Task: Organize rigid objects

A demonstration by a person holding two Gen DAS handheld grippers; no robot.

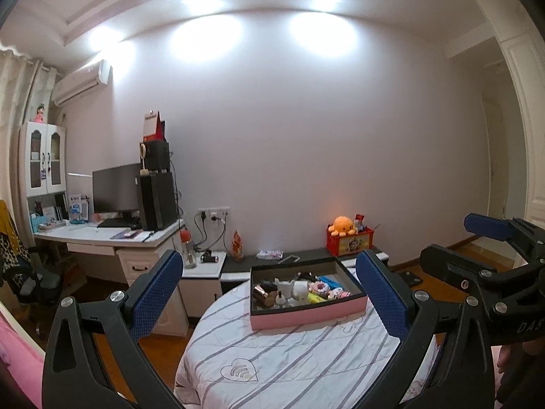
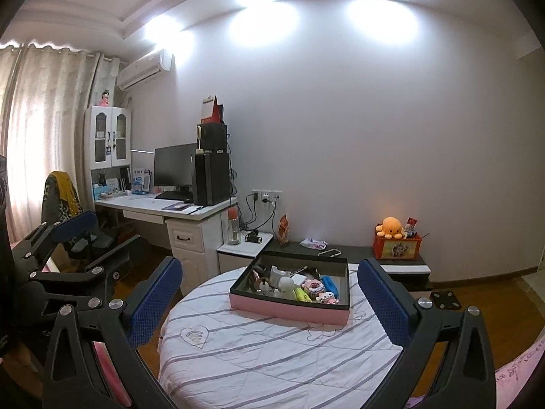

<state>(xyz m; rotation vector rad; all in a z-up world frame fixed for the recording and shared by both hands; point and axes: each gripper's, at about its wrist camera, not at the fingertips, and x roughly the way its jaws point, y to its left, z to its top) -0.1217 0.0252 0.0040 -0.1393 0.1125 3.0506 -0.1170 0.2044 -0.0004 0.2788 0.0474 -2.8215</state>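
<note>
A pink box with a dark inner wall (image 1: 306,318) (image 2: 289,308) sits on a round table with a white striped quilt (image 1: 289,368) (image 2: 272,351). It holds several small objects: a copper-coloured cup (image 1: 265,293), a white figure (image 1: 299,291) (image 2: 285,286), a yellow item (image 1: 315,297) (image 2: 302,294), a blue item (image 1: 329,282) (image 2: 329,284) and pink trinkets (image 1: 322,287). My left gripper (image 1: 269,293) is open and empty, held above the table's near side. My right gripper (image 2: 270,293) is open and empty too. It also shows at the right in the left wrist view (image 1: 494,252).
A white desk (image 2: 163,209) with a monitor (image 2: 172,170) and black tower stands at the left, a chair (image 2: 68,211) beside it. A low cabinet (image 2: 374,255) behind the table carries a red box with an orange plush octopus (image 2: 391,226). A bottle (image 2: 233,225) stands on a white nightstand.
</note>
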